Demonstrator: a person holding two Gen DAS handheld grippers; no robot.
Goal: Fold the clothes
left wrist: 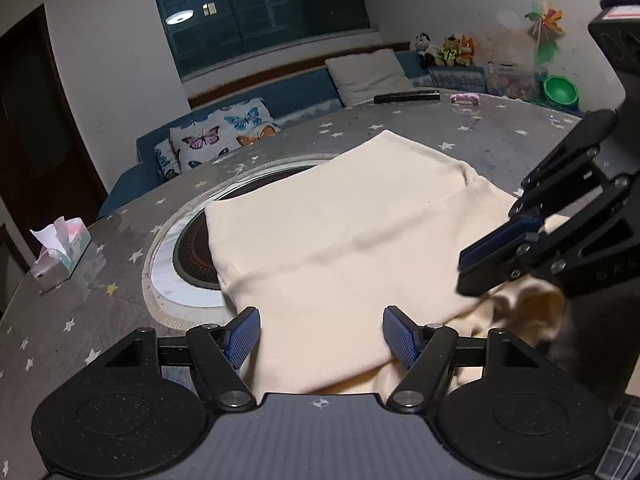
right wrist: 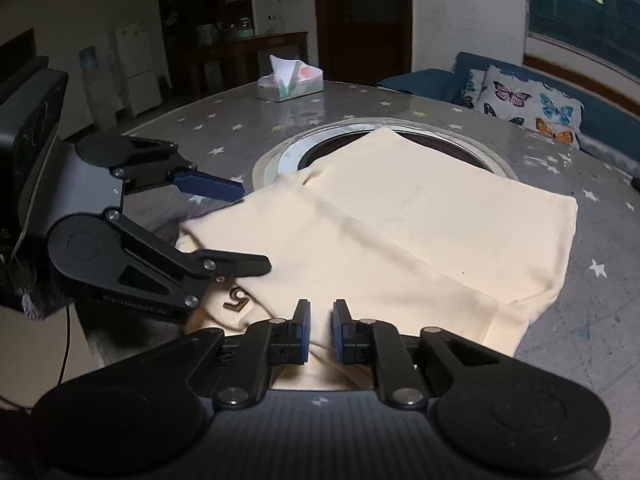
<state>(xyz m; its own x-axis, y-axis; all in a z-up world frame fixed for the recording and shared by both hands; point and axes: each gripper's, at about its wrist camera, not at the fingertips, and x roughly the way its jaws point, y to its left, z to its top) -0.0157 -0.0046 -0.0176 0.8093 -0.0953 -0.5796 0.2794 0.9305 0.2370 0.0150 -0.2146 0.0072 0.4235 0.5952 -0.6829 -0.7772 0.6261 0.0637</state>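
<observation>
Garment (left wrist: 340,240) — cream cloth, soft, matt, smooth knit. Table (left wrist: 80,320) — glossy grey covering printed with stars. Gripper fingers (left wrist: 242,336) — matt black plastic with blue ribbed pads. Tissue box (right wrist: 290,84) — cardboard, white paper tissue. Cushion (left wrist: 224,136) — printed cloth.

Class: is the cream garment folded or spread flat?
Folded: the garment lies in layers, one panel over another, with doubled edges showing.

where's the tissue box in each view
Left wrist view: the tissue box sits at the far left, on the star-print tablecloth near the table's edge.
Right wrist view: it is at top centre, on the table's far side.
Shared landmark: the butterfly pillow.
</observation>
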